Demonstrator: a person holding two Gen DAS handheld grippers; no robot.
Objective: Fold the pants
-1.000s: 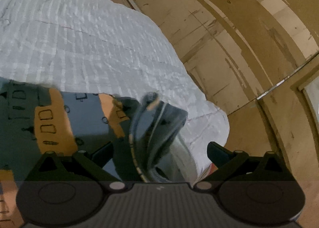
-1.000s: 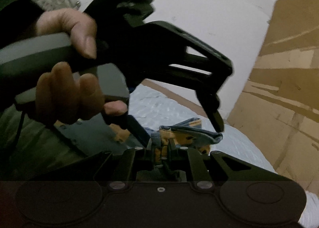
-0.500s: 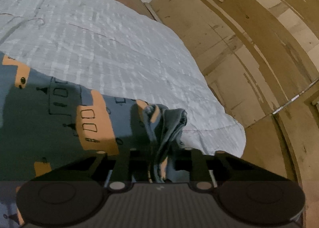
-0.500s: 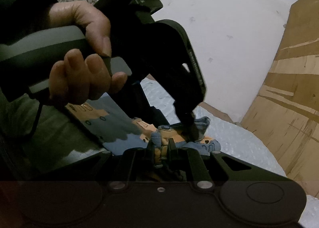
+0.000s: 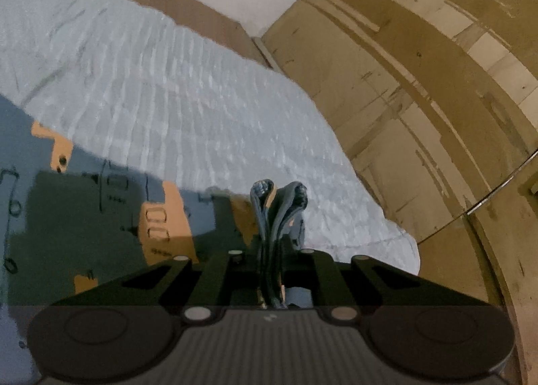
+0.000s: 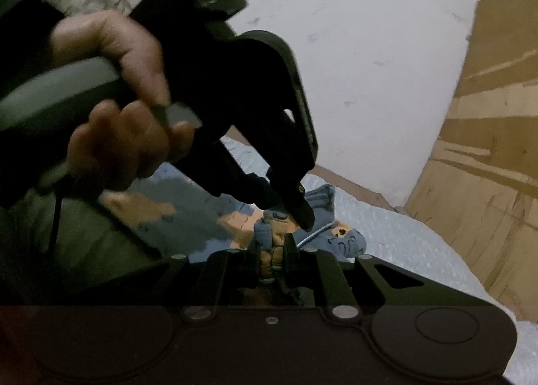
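1. The left gripper (image 5: 270, 270) has just closed its fingers on bunched edges of the pants (image 5: 101, 210); most cloth spreads left on the bed (image 5: 188, 99).
2. The right gripper (image 6: 277, 257) pinches another bunch.
3. Both grips look set; folding remains.

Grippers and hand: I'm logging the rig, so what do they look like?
Both grippers are matte black: the right gripper has a ribbed dark base with silver screws; the left gripper has angular black arms, a grey handle and a thin black cable. The hand is bare, its sleeve dark.
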